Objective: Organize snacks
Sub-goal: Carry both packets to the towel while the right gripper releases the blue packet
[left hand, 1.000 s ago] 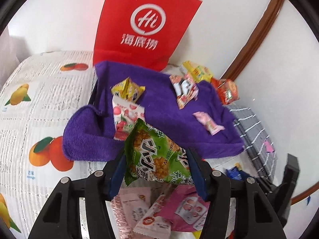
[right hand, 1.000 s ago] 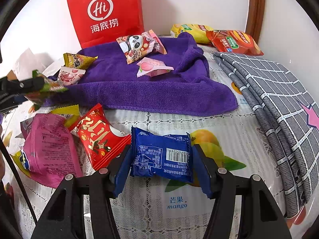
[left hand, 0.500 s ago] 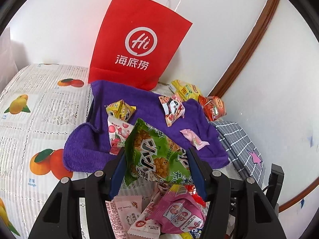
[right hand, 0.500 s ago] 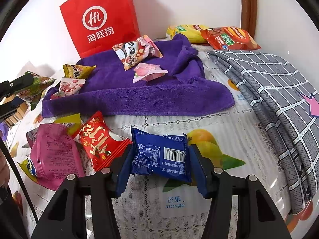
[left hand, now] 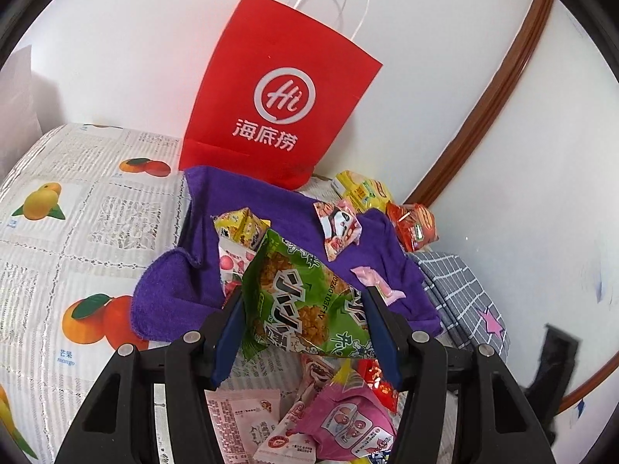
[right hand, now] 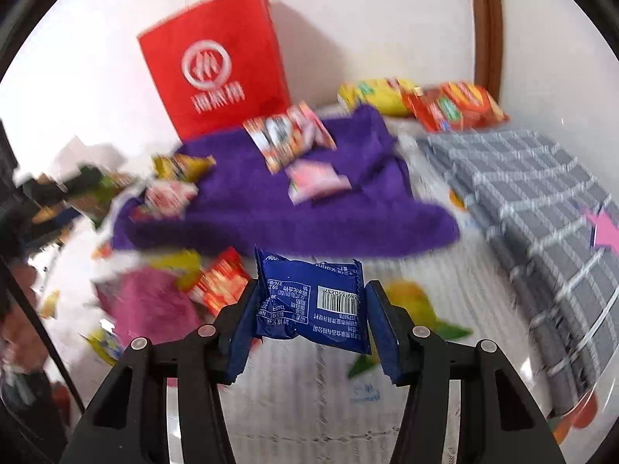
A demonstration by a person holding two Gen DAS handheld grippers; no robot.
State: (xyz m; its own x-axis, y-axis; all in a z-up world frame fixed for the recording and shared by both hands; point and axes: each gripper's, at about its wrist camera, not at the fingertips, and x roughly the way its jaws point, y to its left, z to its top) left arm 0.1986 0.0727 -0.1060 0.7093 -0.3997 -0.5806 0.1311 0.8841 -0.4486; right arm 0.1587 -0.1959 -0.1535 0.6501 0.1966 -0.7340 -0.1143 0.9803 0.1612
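Observation:
My left gripper [left hand: 305, 309] is shut on a green snack bag [left hand: 298, 301] and holds it in the air above the near edge of the purple towel [left hand: 174, 290]. My right gripper [right hand: 311, 309] is shut on a blue snack packet [right hand: 309, 301], lifted above the fruit-print tablecloth [right hand: 309, 386]. The towel [right hand: 240, 208] carries a yellow packet [left hand: 240, 226], a panda packet [left hand: 338, 228] and a small pink packet [left hand: 377, 284]. A red paper bag [left hand: 278, 89] stands upright against the wall behind the towel. The right wrist view is blurred.
Pink and red packets [left hand: 344, 421] lie on the tablecloth under the left gripper. Yellow and red bags [right hand: 425, 104] lie at the back right by the wall. A grey checked cloth [right hand: 541, 201] covers the right side. A brown door frame [left hand: 483, 108] runs along the wall.
Both grippers have risen and pulled back with their packets. The right gripper has lifted the blue packet off the tablecloth. The red bag now shows whole in the left wrist view.

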